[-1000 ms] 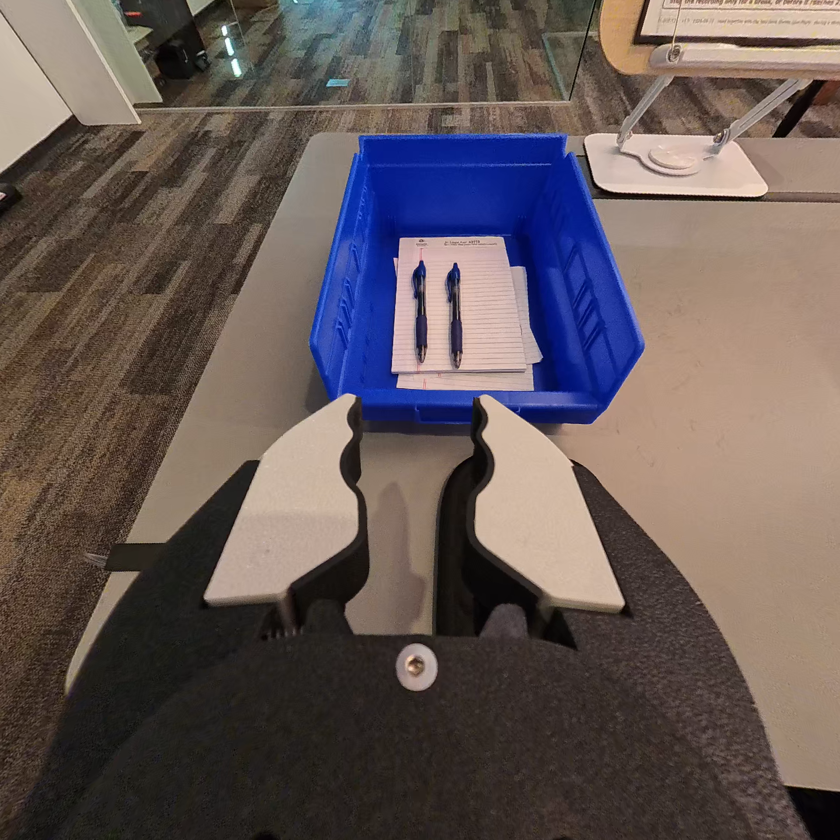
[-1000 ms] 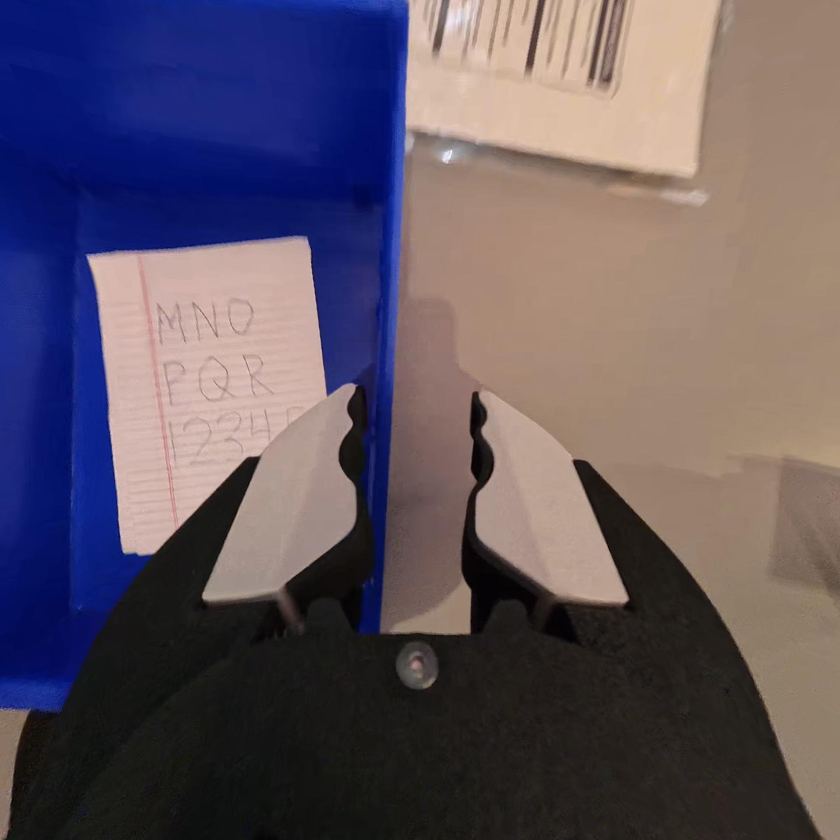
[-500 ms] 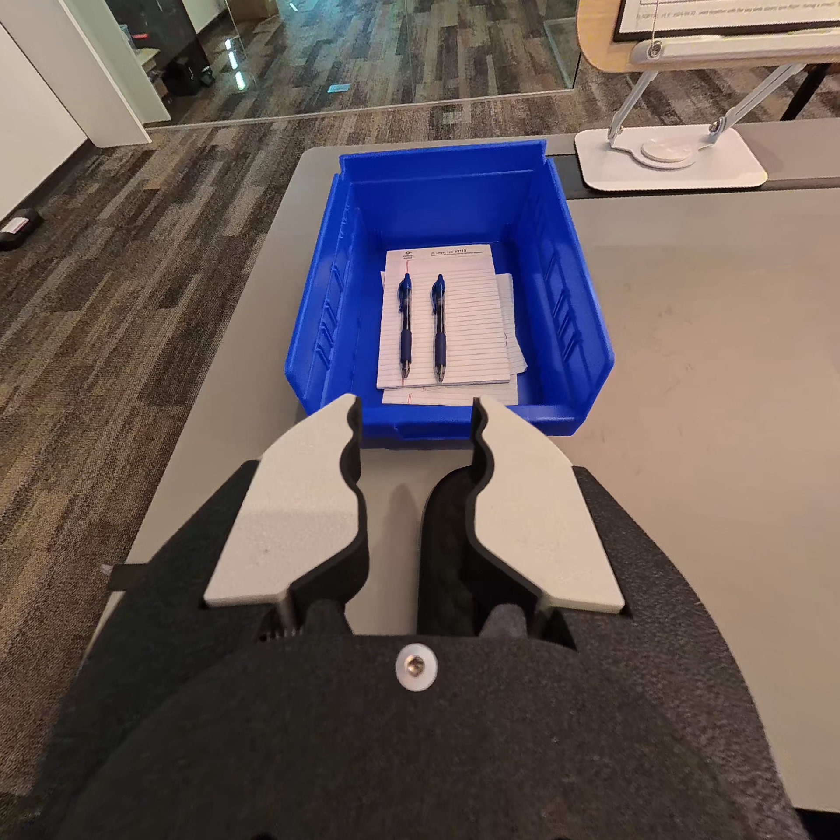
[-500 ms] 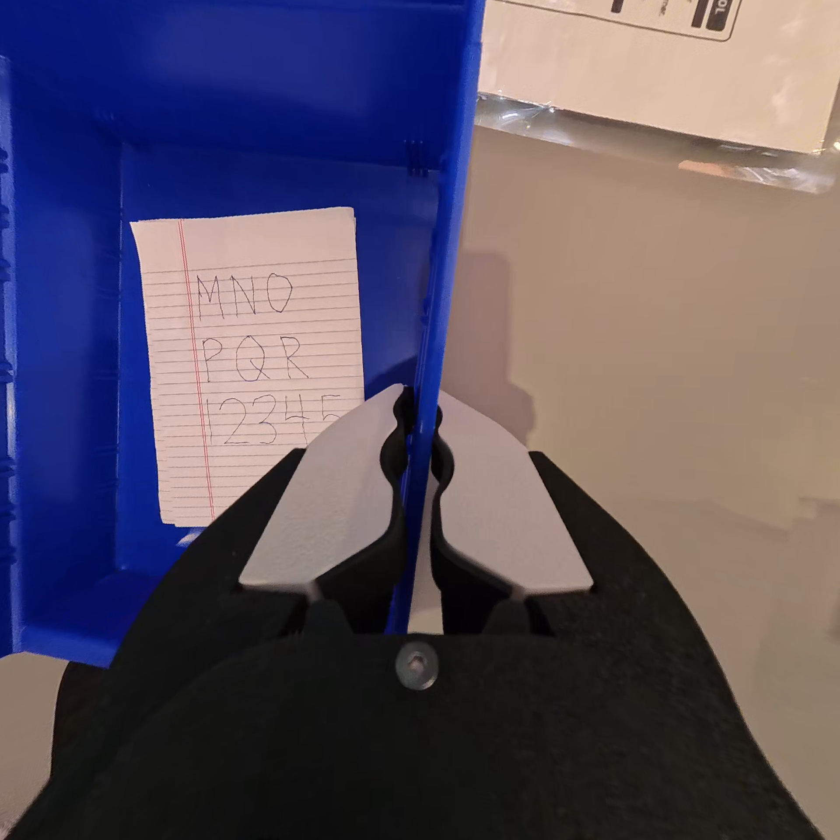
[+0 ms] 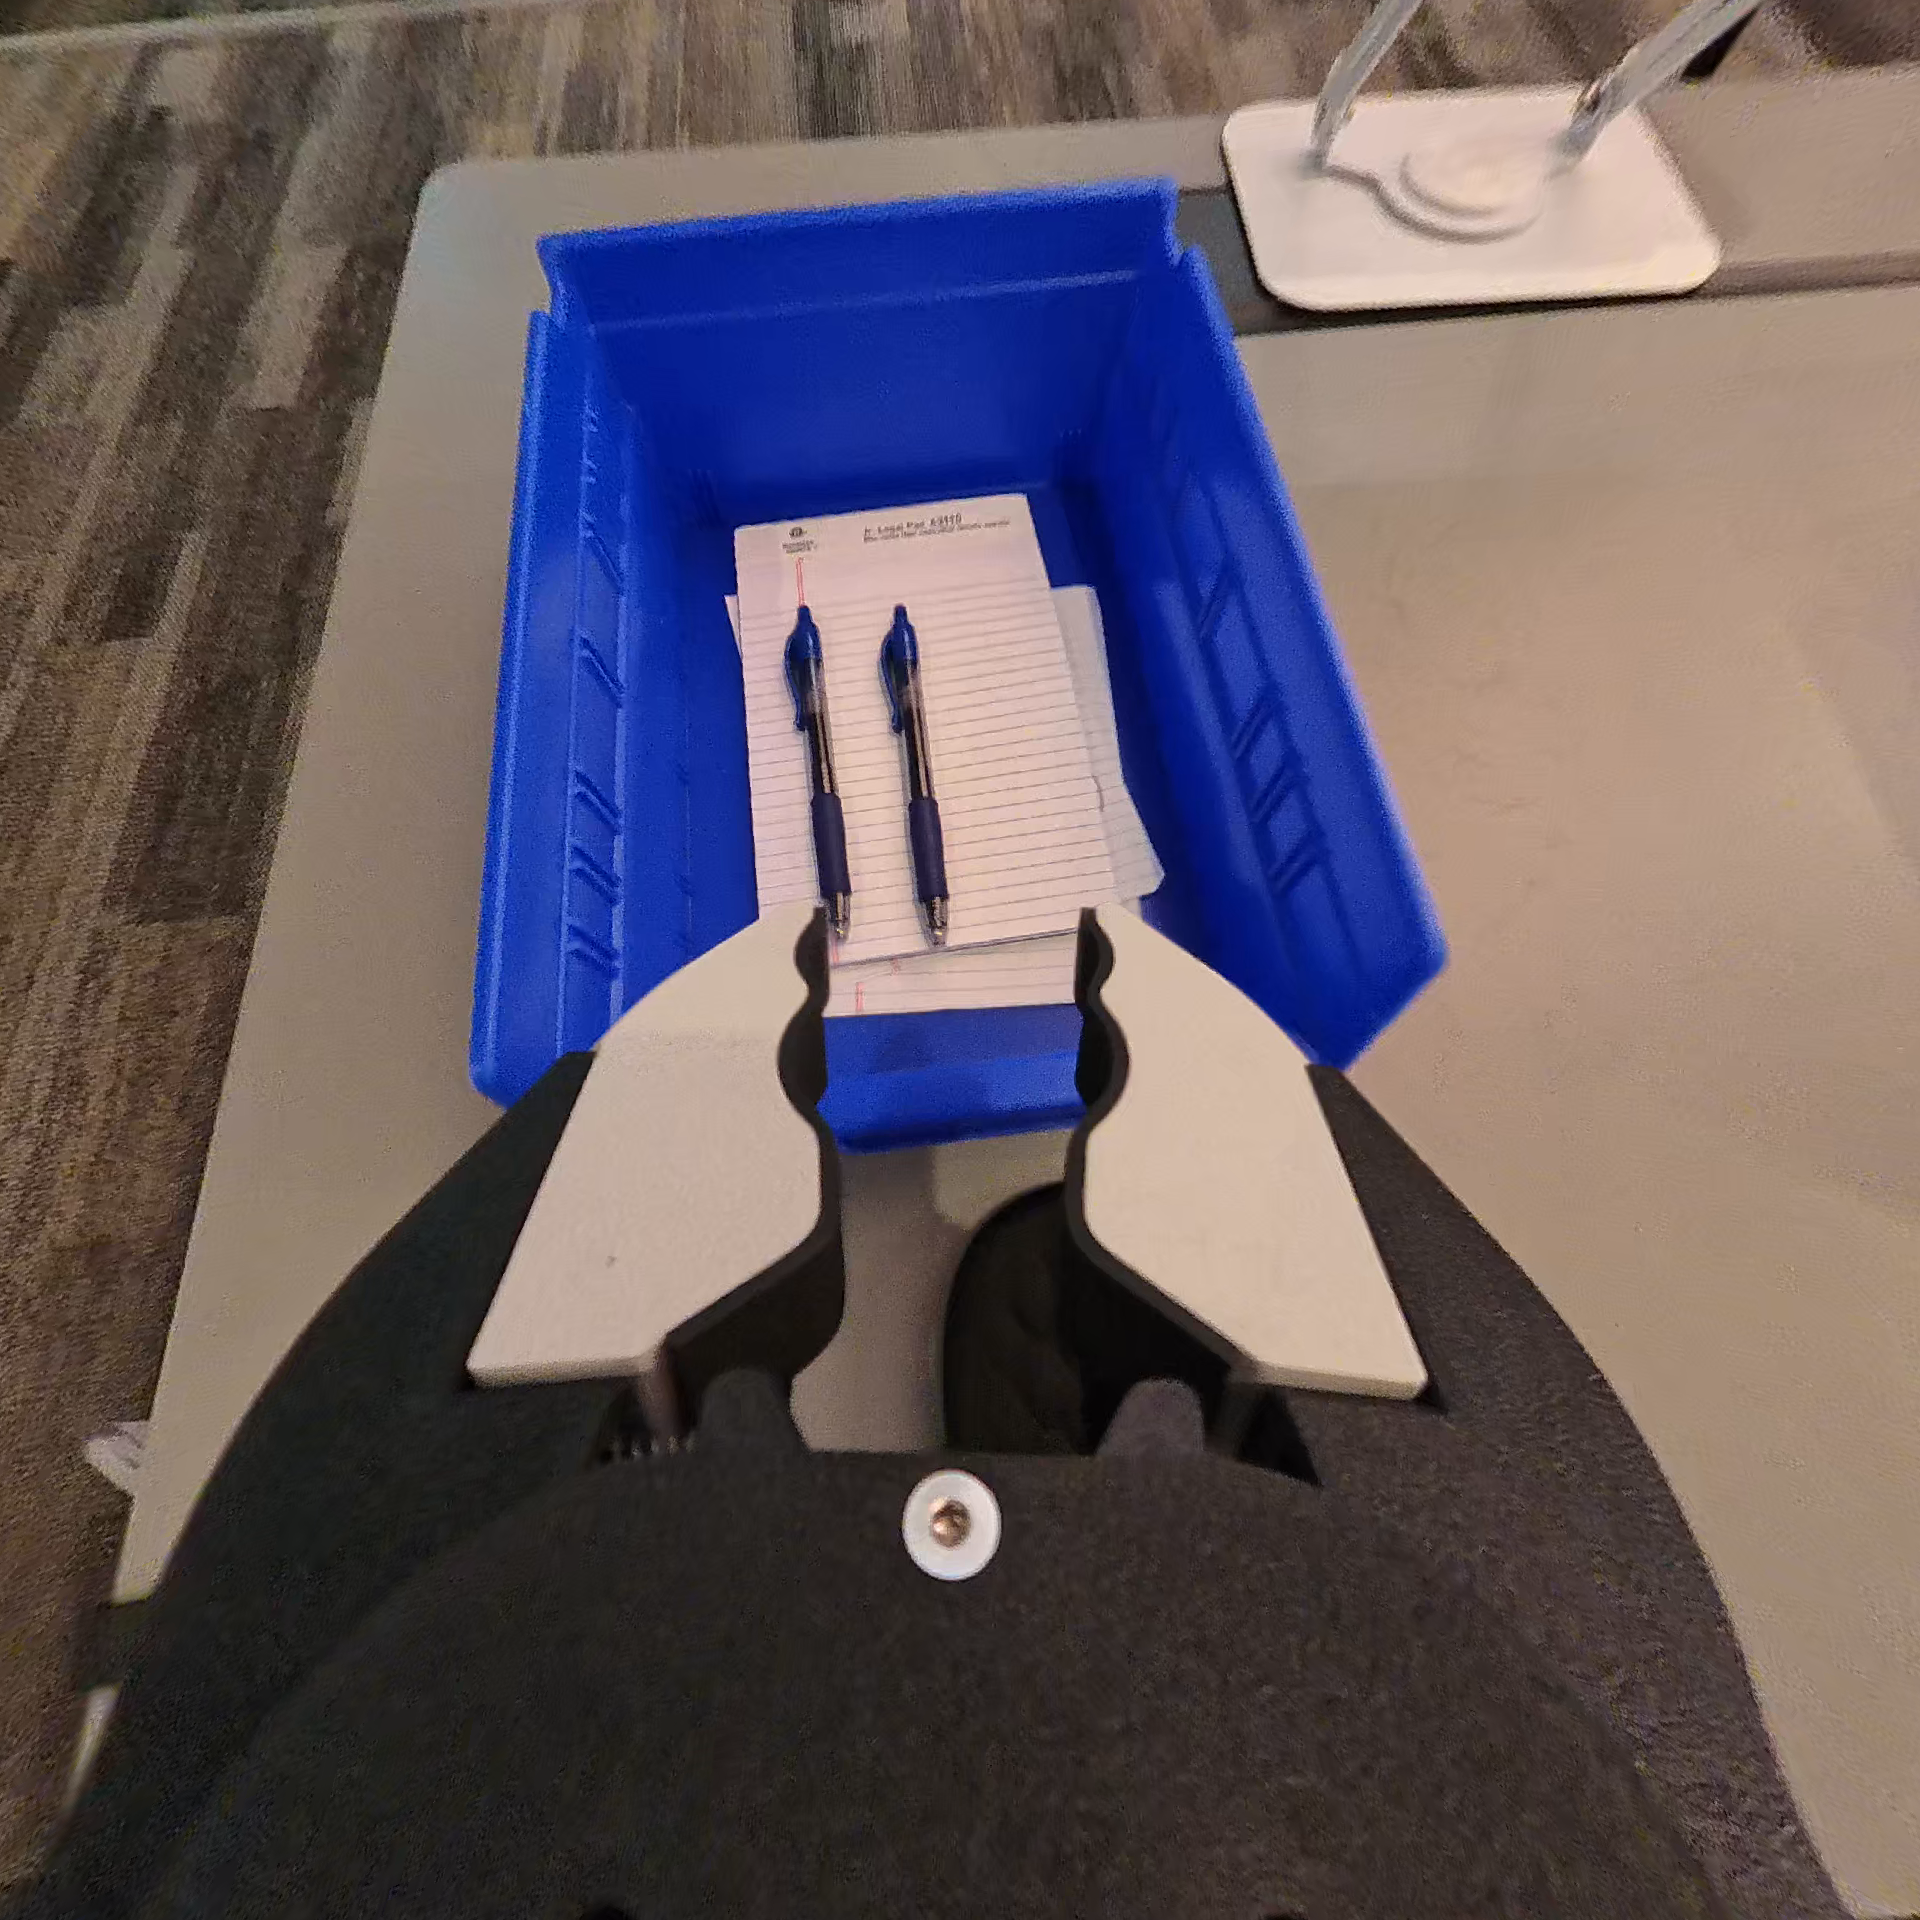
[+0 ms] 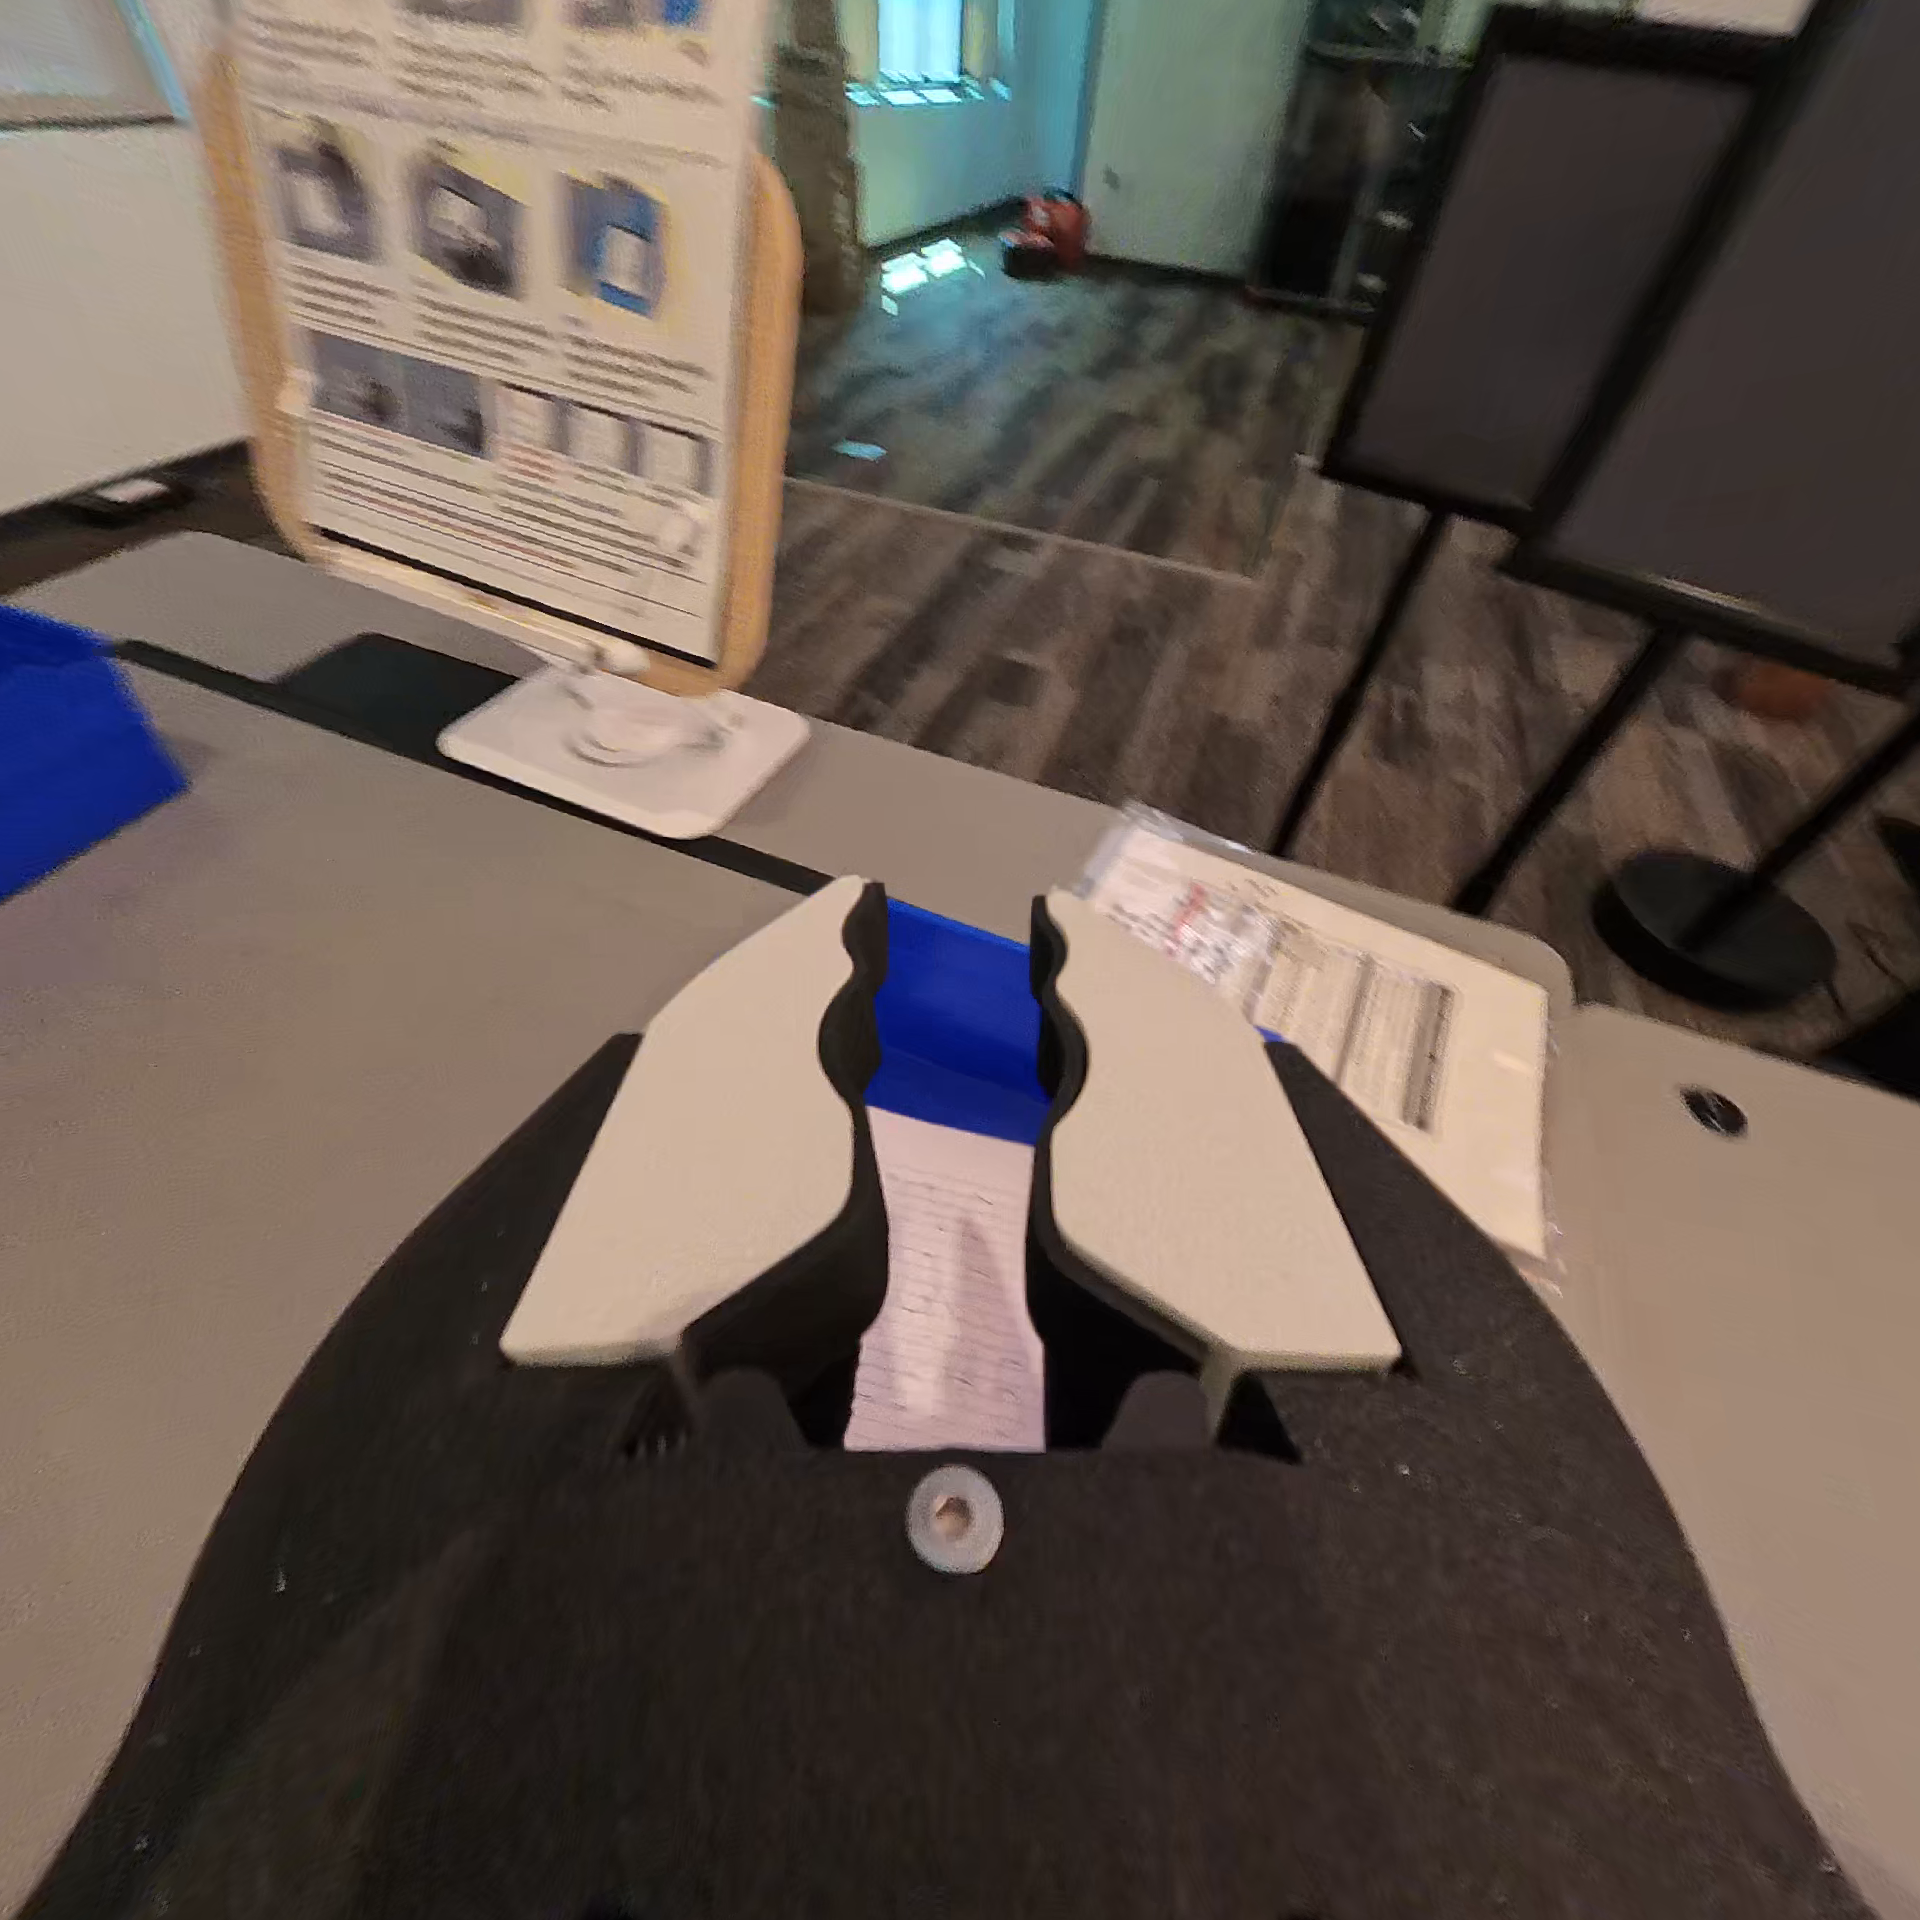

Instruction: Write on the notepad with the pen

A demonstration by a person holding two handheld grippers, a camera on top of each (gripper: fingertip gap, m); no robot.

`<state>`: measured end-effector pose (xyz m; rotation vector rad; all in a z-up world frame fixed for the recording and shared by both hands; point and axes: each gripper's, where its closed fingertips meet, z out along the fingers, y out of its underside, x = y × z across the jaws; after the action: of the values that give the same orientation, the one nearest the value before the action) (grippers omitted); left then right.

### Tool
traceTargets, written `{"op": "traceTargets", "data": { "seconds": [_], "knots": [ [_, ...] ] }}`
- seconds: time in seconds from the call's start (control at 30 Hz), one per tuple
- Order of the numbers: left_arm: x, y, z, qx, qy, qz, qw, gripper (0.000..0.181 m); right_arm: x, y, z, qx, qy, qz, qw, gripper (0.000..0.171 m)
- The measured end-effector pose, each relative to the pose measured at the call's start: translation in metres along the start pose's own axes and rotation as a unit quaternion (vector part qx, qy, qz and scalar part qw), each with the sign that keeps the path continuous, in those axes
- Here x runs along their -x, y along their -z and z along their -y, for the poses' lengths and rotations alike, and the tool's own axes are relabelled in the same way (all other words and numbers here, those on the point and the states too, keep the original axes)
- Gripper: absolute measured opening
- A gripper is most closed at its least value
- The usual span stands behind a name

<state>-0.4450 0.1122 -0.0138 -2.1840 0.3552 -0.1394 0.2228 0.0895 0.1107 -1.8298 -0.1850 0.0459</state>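
Note:
A white lined notepad (image 5: 987, 727) lies in a blue bin (image 5: 873, 374) on loose lined sheets (image 5: 966, 987). Two blue pens (image 5: 821, 769) (image 5: 914, 769) lie side by side on the pad, tips toward me. My left gripper (image 5: 951, 935) is open and empty, with its fingertips above the bin's front end, just short of the pen tips. My right gripper (image 6: 958, 914) has its jaws part way apart, over a second blue bin (image 6: 956, 997) that holds a handwritten lined sheet (image 6: 951, 1299). Nothing is gripped between them. The first bin (image 6: 62, 748) shows far left.
The grey table (image 5: 1610, 727) ends close to the first bin's left side, with floor beyond. A board on a white stand (image 6: 623, 748) is at the back; its base also shows in the left wrist view (image 5: 1455, 197). A printed sheet in a sleeve (image 6: 1351, 1018) lies right of the second bin. Tip to tip, the grippers are about 70 cm apart.
My left gripper moved forward and tipped down over the first bin's front end. My right gripper let go of the second bin's wall, opened part way and swung up to face across the table.

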Motion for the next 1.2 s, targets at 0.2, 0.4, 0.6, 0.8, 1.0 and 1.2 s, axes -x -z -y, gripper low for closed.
{"op": "traceTargets", "data": {
  "seconds": [0.2, 0.4, 0.6, 0.8, 1.0, 1.2],
  "knots": [
    [0.016, -0.059, -0.001, 0.102, -0.047, 0.013, 0.994, 0.044, 0.083, 0.015, 0.044, -0.041, 0.034, 0.113, 0.992, 0.024],
    [0.029, -0.103, -0.005, 0.193, -0.011, 0.002, 0.981, 0.043, 0.117, -0.002, 0.028, 0.005, 0.032, 0.168, 0.985, 0.027],
    [0.032, -0.129, -0.019, 0.244, 0.028, -0.015, 0.969, 0.049, 0.114, -0.018, 0.007, 0.044, 0.044, 0.186, 0.981, 0.026],
    [0.038, -0.151, -0.027, 0.272, 0.027, 0.000, 0.962, 0.046, 0.098, -0.018, 0.001, 0.049, 0.038, 0.170, 0.984, 0.026],
    [0.042, -0.161, -0.032, 0.281, 0.028, 0.006, 0.959, 0.040, 0.085, -0.013, 0.000, 0.040, 0.026, 0.163, 0.985, 0.025],
    [0.045, -0.164, -0.038, 0.283, 0.017, 0.009, 0.959, 0.033, 0.071, -0.012, -0.004, 0.042, 0.010, 0.152, 0.988, 0.024]
  ]
}}
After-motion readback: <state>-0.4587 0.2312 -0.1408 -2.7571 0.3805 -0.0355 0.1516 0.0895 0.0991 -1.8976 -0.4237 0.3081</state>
